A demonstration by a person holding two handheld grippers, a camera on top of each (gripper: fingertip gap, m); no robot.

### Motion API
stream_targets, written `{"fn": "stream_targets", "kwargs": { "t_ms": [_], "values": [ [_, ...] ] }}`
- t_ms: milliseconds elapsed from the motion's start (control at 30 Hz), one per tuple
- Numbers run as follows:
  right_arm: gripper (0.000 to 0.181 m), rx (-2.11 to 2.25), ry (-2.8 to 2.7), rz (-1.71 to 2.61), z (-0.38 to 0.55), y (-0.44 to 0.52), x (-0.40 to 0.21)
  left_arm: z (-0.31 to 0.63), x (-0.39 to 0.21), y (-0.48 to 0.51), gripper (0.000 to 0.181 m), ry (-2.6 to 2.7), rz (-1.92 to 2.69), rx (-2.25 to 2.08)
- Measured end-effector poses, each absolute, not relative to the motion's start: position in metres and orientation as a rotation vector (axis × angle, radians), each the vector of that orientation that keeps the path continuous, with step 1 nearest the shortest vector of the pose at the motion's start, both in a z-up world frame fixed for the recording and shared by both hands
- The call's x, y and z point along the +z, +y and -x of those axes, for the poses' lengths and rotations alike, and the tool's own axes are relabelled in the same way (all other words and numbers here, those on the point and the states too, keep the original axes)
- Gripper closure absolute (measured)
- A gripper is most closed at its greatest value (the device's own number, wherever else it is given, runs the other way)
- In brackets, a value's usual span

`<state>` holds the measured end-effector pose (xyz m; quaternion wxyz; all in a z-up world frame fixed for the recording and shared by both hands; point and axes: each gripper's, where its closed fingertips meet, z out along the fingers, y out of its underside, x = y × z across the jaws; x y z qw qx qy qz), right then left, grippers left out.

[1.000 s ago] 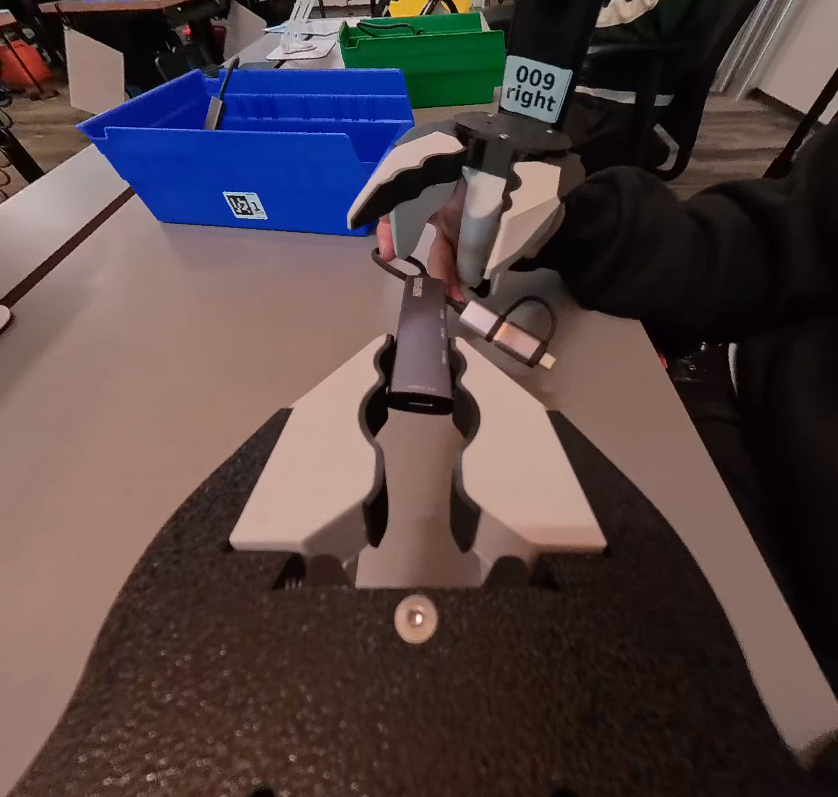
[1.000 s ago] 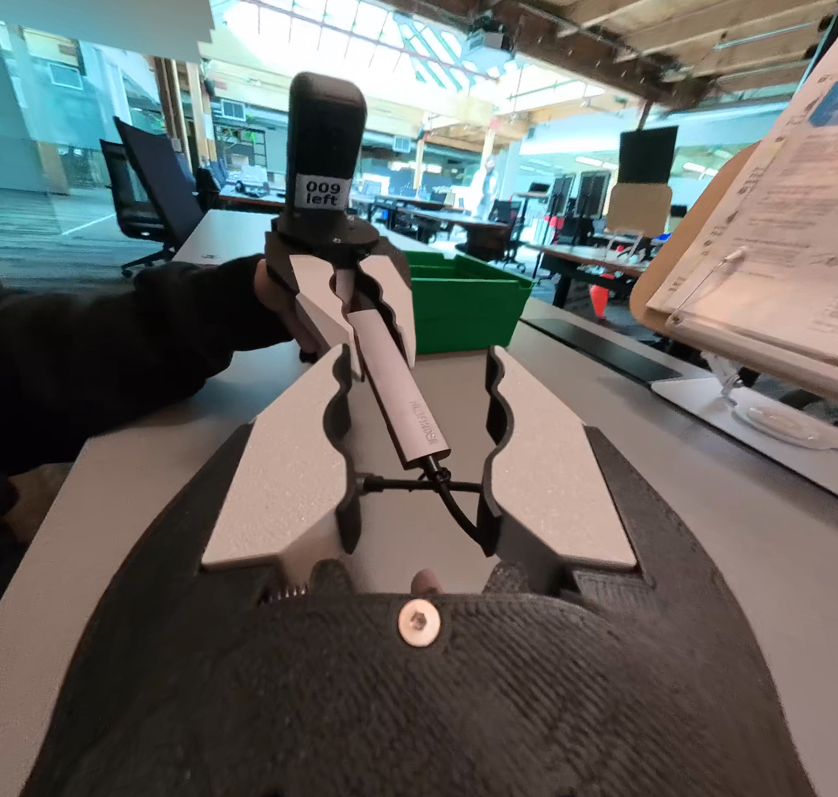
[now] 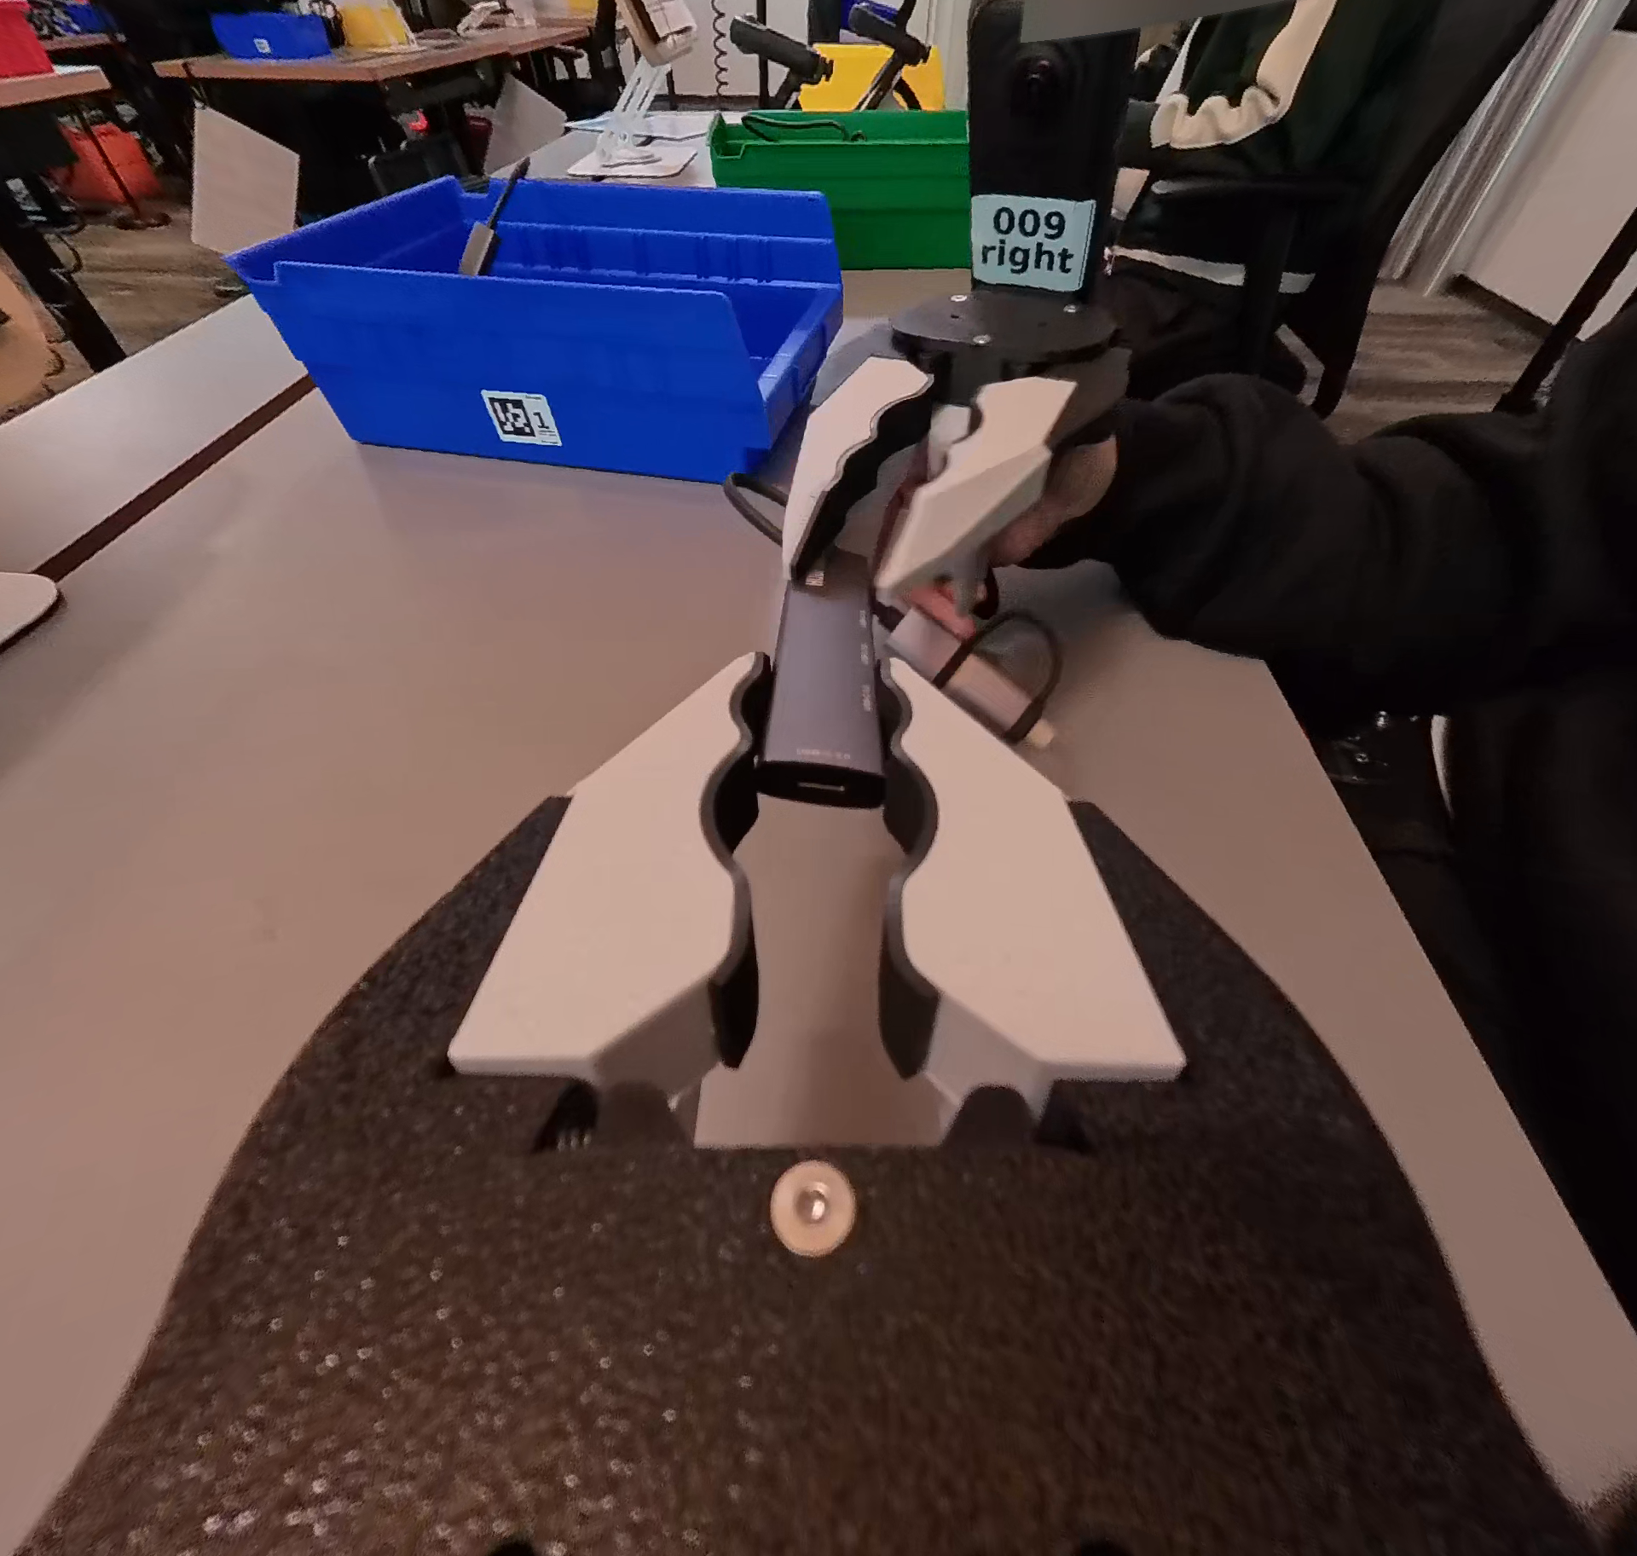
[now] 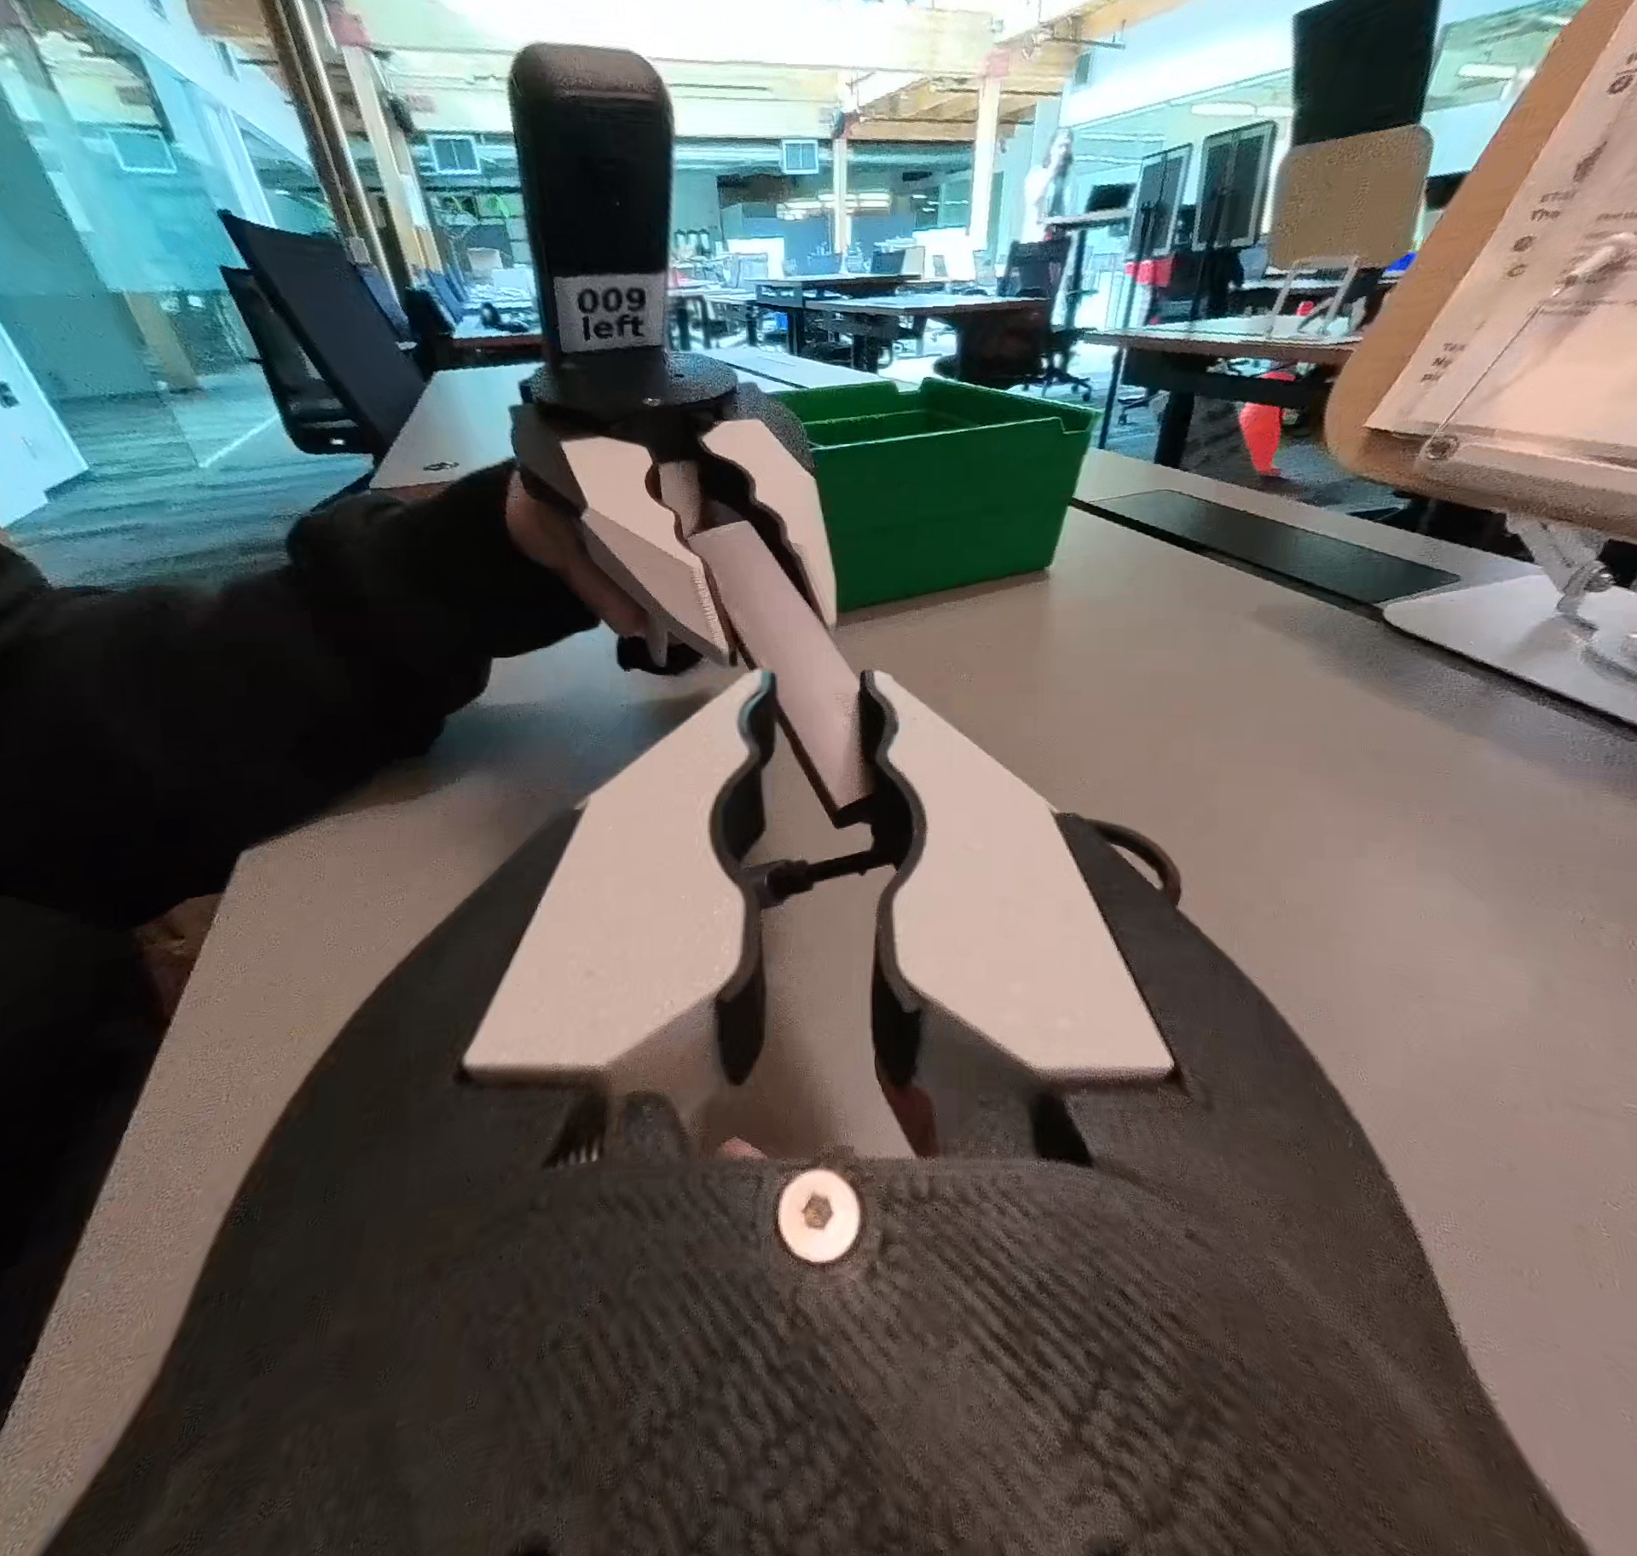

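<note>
We've got the grey hub [image 3: 824,707] clenched end-to-end btwn L gripper [image 3: 819,690] & R gripper [image 4: 815,707], long axis bridging them.

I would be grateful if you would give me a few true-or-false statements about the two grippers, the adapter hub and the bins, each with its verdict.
1. The left gripper is shut on the dark grey hub. True.
2. The right gripper is wide open and well clear of the hub. False: its fingers close in on the hub's cable end.
3. The hub lies inside the blue bin. False: it is held between the two grippers above the grey table.
4. A green bin stands behind the blue bin. True.
5. The hub's short black cable crosses between the right gripper's fingers. True.
</note>
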<state>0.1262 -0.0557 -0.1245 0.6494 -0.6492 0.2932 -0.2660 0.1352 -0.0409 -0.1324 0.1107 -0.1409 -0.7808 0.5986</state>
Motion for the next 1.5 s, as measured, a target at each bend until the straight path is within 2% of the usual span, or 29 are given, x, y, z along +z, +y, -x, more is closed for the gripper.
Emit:
{"fn": "stream_targets", "kwargs": {
  "t_ms": [67, 167, 300, 333, 367, 400, 500, 600, 667, 767, 900, 1067, 1167, 1300, 1500],
  "values": [
    [0.167, -0.583, 0.628, 1.480, -0.122, -0.052, -0.123, -0.133, -0.131, -0.039, 0.160, -2.271, 0.429, 1.760],
    [0.181, -0.597, 0.580, 1.497, -0.117, -0.051, -0.121, -0.128, -0.127, -0.036, 0.160, -2.224, 0.473, 1.781],
    [0.179, -0.708, 0.510, 1.536, -0.116, -0.055, -0.117, -0.126, -0.127, -0.036, 0.160, -2.214, 0.483, 1.781],
    [0.174, -0.771, 0.507, 1.484, -0.117, -0.061, -0.108, -0.127, -0.126, -0.036, 0.160, -2.207, 0.475, 1.787],
    [0.146, -0.799, 0.549, 1.445, -0.119, -0.070, -0.103, -0.130, -0.129, -0.035, 0.160, -2.227, 0.466, 1.780],
    [0.133, -0.786, 0.588, 1.456, -0.121, -0.075, -0.107, -0.132, -0.133, -0.034, 0.160, -2.256, 0.467, 1.764],
    [0.116, -0.755, 0.620, 1.574, -0.124, -0.074, -0.129, -0.134, -0.133, -0.033, 0.160, -2.260, 0.469, 1.773],
    [0.111, -0.792, 0.642, 1.602, -0.129, -0.075, -0.133, -0.129, -0.126, -0.027, 0.160, -2.198, 0.502, 1.788],
    [0.100, -0.769, 0.668, 1.560, -0.129, -0.080, -0.129, -0.125, -0.121, -0.023, 0.160, -2.146, 0.521, 1.798],
    [0.106, -0.621, 0.572, 1.535, -0.114, -0.060, -0.124, -0.121, -0.114, -0.022, 0.160, -2.077, 0.516, 1.820],
    [0.097, -0.546, 0.542, 1.548, -0.112, -0.042, -0.127, -0.110, -0.114, -0.027, 0.160, -2.027, 0.543, 1.785],
    [0.108, -0.480, 0.489, 1.502, -0.104, -0.030, -0.118, -0.097, -0.114, -0.033, 0.160, -1.970, 0.540, 1.732],
    [0.131, -0.514, 0.482, 1.540, -0.105, -0.033, -0.124, -0.099, -0.118, -0.035, 0.160, -1.970, 0.478, 1.676],
    [0.151, -0.505, 0.496, 1.531, -0.107, -0.035, -0.123, -0.105, -0.116, -0.036, 0.160, -1.950, 0.415, 1.687],
    [0.157, -0.466, 0.510, 1.456, -0.106, -0.039, -0.113, -0.109, -0.112, -0.035, 0.160, -1.925, 0.412, 1.727]
  ]
}}
